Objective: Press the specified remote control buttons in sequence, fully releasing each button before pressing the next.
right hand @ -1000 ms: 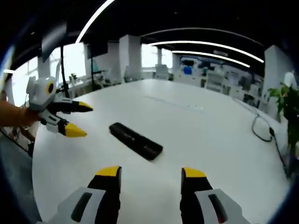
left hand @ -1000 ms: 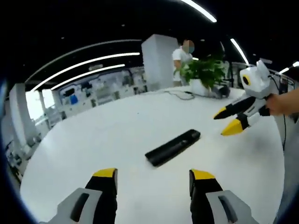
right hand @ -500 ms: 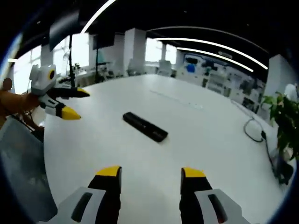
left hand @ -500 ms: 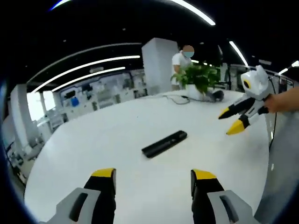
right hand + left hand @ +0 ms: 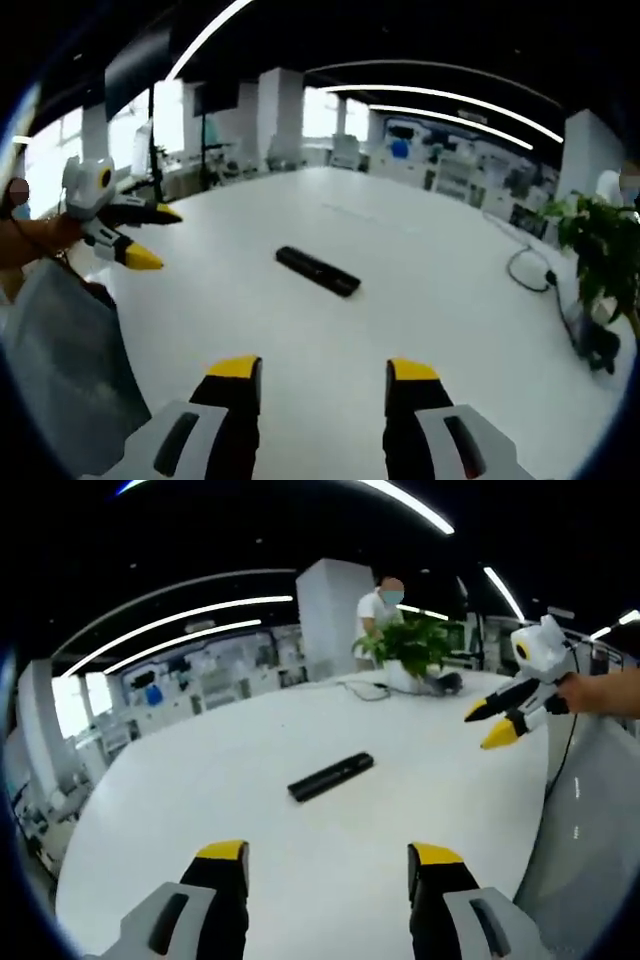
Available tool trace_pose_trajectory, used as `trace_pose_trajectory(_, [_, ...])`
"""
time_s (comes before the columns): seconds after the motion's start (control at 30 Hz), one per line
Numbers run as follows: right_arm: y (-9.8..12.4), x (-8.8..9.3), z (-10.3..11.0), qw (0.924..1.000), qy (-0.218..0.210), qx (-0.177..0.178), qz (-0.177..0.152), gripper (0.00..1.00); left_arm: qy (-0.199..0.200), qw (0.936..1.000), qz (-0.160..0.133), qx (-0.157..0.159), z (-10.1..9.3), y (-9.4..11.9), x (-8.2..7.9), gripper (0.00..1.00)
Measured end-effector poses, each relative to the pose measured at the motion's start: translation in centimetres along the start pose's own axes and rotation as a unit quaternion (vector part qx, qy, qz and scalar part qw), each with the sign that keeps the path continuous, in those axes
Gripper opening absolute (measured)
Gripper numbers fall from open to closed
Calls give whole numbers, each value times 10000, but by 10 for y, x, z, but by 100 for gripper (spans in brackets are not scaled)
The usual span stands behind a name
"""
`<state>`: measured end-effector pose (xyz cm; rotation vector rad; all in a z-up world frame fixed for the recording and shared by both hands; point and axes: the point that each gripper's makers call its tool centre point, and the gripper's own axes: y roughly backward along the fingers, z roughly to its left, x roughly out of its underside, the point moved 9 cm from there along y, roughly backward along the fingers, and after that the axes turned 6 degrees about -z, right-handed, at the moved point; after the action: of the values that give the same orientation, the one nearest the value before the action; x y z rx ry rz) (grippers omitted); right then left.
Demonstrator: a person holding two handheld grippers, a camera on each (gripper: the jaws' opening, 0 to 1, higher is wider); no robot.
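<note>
Remote control (image 5: 331, 776): black, slim, bar-shaped; laid flat near the middle of the white table (image 5: 200, 810), lengthwise on a diagonal. It is untouched, well apart from both grippers. In the right gripper view the same remote control (image 5: 318, 271) is seen ahead of and above the jaws, on the open tabletop (image 5: 420, 300).

Left gripper (image 5: 330, 855): yellow-tipped black jaws are held spread, nothing between them, raised off the table surface. In the right gripper view this left gripper (image 5: 150, 236) is seen at the left edge, held by a hand (image 5: 40, 245), its two yellow-tipped jaws parted and empty, pointing toward the table.

Right gripper (image 5: 322, 370): jaws likewise parted and empty, above the near part of the table. In the left gripper view the right gripper (image 5: 490, 720) is seen at the right, gripped by a hand (image 5: 600, 692), jaws apart, beside the table edge.

Potted plant (image 5: 408, 648): green foliage, placed at the far end of the table.

Cable (image 5: 365, 687): dark, looped on the tabletop near the plant.

Person (image 5: 378, 608): standing behind the plant, in a white top.

Ceiling light strips (image 5: 190, 615): long, white, curved by the lens.
</note>
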<state>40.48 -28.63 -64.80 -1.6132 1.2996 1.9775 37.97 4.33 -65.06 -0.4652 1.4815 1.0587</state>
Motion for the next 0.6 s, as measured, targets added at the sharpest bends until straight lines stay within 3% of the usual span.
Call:
trace_pose_trajectory(0.13, [16, -5, 8, 9998, 14, 86, -168, 46, -27, 9999, -56, -161, -4, 12, -5, 64])
trace_pose_trajectory(0.23, [26, -11, 15, 9990, 35, 185, -404, 46, 126, 9991, -272, -293, -11, 19, -12, 64])
trace_pose_trajectory(0.47, [33, -15, 25, 9966, 148, 378, -720, 46, 160, 9973, -567, -433, -29, 22, -24, 62])
trace_pose_trajectory(0.6, [32, -12, 23, 9963, 152, 424, -729, 45, 195, 9964, -700, -431, -31, 20, -32, 62])
